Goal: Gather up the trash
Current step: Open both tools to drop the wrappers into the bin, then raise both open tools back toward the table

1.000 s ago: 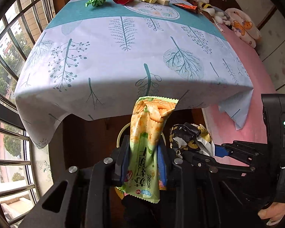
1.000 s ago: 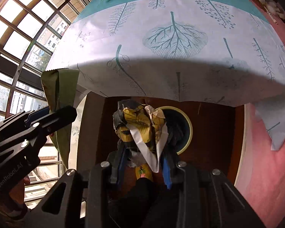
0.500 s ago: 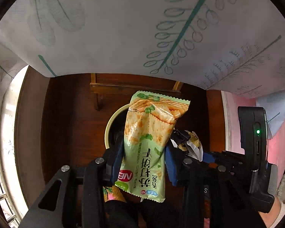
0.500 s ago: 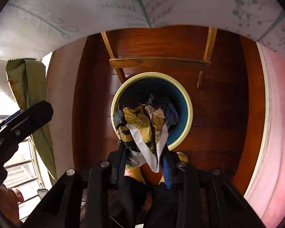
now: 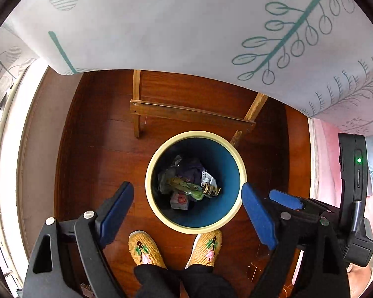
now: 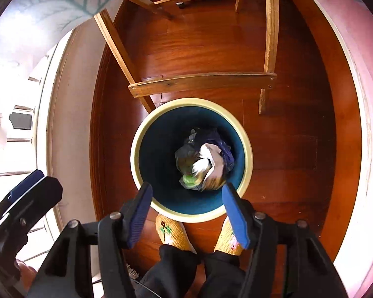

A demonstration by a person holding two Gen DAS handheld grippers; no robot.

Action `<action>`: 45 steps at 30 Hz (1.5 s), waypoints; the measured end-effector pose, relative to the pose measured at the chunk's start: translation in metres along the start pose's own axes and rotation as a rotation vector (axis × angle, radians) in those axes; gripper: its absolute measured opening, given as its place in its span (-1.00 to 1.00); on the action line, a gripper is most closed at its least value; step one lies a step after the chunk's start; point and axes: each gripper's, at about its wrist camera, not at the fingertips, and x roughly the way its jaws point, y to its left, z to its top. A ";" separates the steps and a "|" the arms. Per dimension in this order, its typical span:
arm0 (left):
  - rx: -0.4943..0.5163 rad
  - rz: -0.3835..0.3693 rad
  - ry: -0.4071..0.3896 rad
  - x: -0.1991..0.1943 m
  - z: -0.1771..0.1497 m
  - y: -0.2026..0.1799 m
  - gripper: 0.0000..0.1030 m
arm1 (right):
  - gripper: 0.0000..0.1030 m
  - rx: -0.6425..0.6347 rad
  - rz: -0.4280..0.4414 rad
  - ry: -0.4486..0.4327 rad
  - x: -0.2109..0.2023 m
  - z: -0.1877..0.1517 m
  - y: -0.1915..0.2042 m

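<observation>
Both grippers point steeply down over the trash bin (image 5: pixel 195 134) on the wooden floor (image 5: pixel 87 164) — cream rim, dark blue inside. The left gripper (image 5: pixel 186 207) has its jaws wide apart, having just been opening, with nothing between the blue pads (image 5: pixel 116 208). The right gripper (image 6: pixel 186 214) also stands apart, jaws just opened, nothing clamped; in the left wrist view it shows at the right edge (image 5: pixel 286 200).

The trash sits at the bottom of the bin: the green cracker wrapper (image 5: pixel 186 186) lies across the pile, a yellow-black crumpled wrapper (image 5: pixel 210 189) touching its right end, a small red-and-white packet (image 5: pixel 180 200) just below them. In the right wrist view a white-and-brown wrapper (image 6: pixel 211 164) looks motion-blurred, on or above the pile — cannot tell which.

The person's yellow knitted slippers (image 5: pixel 144 249) stand on the floor against the bin's near rim. A wooden table frame (image 5: pixel 186 114) stands just beyond the far rim. The leaf-print tablecloth (image 5: pixel 186 24) hangs across the top of the left wrist view. Pink bedding (image 6: pixel 355 74) runs along the floor's right edge.
</observation>
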 end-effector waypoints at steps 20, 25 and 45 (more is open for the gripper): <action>0.008 0.059 -0.129 -0.127 0.012 0.000 0.69 | 0.17 -0.018 -0.005 -0.099 -0.097 -0.026 0.030; 0.082 0.035 -0.181 -0.188 0.020 -0.011 0.69 | 0.18 -0.043 0.013 -0.163 -0.156 -0.041 0.045; 0.280 0.047 -0.441 -0.390 0.050 -0.060 0.96 | 0.23 -0.095 0.078 -0.509 -0.364 -0.043 0.080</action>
